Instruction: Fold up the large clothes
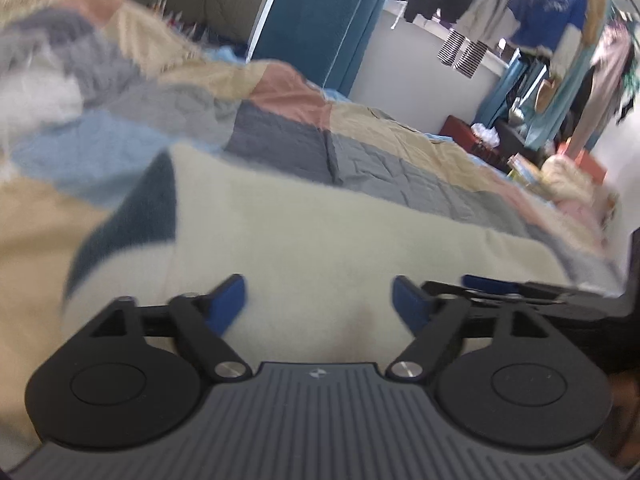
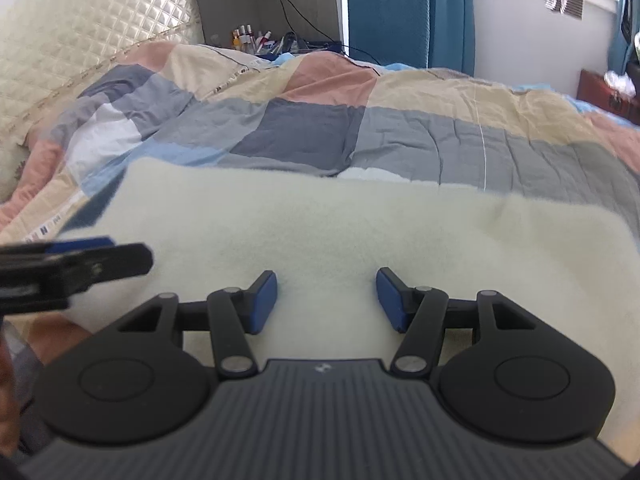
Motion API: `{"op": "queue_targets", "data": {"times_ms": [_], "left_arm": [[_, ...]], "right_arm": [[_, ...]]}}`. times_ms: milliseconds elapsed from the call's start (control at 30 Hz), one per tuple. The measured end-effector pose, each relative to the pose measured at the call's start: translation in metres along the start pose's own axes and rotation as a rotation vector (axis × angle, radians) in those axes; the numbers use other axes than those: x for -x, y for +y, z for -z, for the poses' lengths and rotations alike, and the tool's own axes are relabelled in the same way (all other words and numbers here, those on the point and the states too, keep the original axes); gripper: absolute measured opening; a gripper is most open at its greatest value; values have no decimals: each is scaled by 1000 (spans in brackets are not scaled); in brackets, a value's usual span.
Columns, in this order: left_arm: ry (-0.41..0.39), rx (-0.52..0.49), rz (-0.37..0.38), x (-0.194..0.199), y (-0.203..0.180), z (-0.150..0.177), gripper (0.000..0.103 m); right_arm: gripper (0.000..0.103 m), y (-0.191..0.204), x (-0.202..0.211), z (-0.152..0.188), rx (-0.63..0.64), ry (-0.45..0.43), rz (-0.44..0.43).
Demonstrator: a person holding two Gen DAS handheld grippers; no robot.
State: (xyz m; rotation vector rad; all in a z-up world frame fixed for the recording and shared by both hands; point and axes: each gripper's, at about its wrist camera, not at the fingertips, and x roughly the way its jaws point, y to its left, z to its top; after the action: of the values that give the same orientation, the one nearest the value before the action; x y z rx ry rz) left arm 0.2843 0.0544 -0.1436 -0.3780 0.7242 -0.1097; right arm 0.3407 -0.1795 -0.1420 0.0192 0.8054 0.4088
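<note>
A large cream fleece garment [image 1: 320, 232] with a dark teal panel [image 1: 136, 212] lies folded flat on the bed, and the right wrist view shows it as a wide cream slab [image 2: 320, 220]. My left gripper [image 1: 320, 296] hovers over its near part, jaws wide open, with only cloth below and nothing pinched. My right gripper [image 2: 326, 292] is also open above the cream cloth, its blue pads [image 2: 266, 300] apart. Each gripper shows in the other's view: the right gripper's finger [image 1: 500, 284] at the right edge, the left gripper's finger [image 2: 80, 252] at the left edge.
A patchwork quilt [image 2: 304, 128] covers the bed beyond the garment. A padded cream headboard [image 2: 80, 12] stands at the back left, with bottles and cables on a bedside shelf [image 2: 256, 40]. Blue cushions [image 1: 312, 28], hanging clothes [image 1: 552, 12] and a red box [image 1: 460, 128] lie past the bed's far side.
</note>
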Motion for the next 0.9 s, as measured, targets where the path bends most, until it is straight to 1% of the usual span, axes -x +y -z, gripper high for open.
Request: {"op": "queue_targets", "data": {"times_ms": [133, 200, 333, 400, 500, 567, 633, 700, 733, 767, 833, 867, 900], "left_arm": [[35, 49, 27, 11, 8, 7, 88], [61, 115, 53, 15, 14, 11, 91], [125, 254, 100, 16, 34, 22, 91], [176, 355, 128, 9, 48, 30, 91], [253, 536, 159, -11, 75, 41, 91], [247, 644, 186, -19, 92, 45, 91], [204, 740, 219, -23, 105, 46, 91], [137, 836, 236, -24, 117, 47, 91], [117, 876, 245, -27, 123, 47, 90], [116, 909, 254, -31, 127, 48, 90], [109, 936, 259, -37, 130, 47, 90], [99, 934, 254, -38, 129, 47, 89], [89, 918, 240, -39, 127, 45, 86]], "right_arm": [[59, -2, 6, 5, -50, 6, -26], [59, -2, 9, 7, -65, 8, -35], [58, -1, 11, 11, -82, 16, -51], [58, 0, 12, 12, -81, 18, -52], [58, -2, 13, 11, -94, 19, -56], [59, -3, 13, 11, -105, 17, -60], [58, -3, 13, 12, -108, 14, -60], [58, -2, 13, 12, -110, 12, -57], [59, -2, 13, 12, -112, 11, -56], [59, -2, 13, 12, -115, 9, -55], [59, -3, 14, 12, -131, 0, -56], [59, -4, 15, 12, -140, -4, -58], [59, -5, 16, 12, -151, -10, -60]]}}
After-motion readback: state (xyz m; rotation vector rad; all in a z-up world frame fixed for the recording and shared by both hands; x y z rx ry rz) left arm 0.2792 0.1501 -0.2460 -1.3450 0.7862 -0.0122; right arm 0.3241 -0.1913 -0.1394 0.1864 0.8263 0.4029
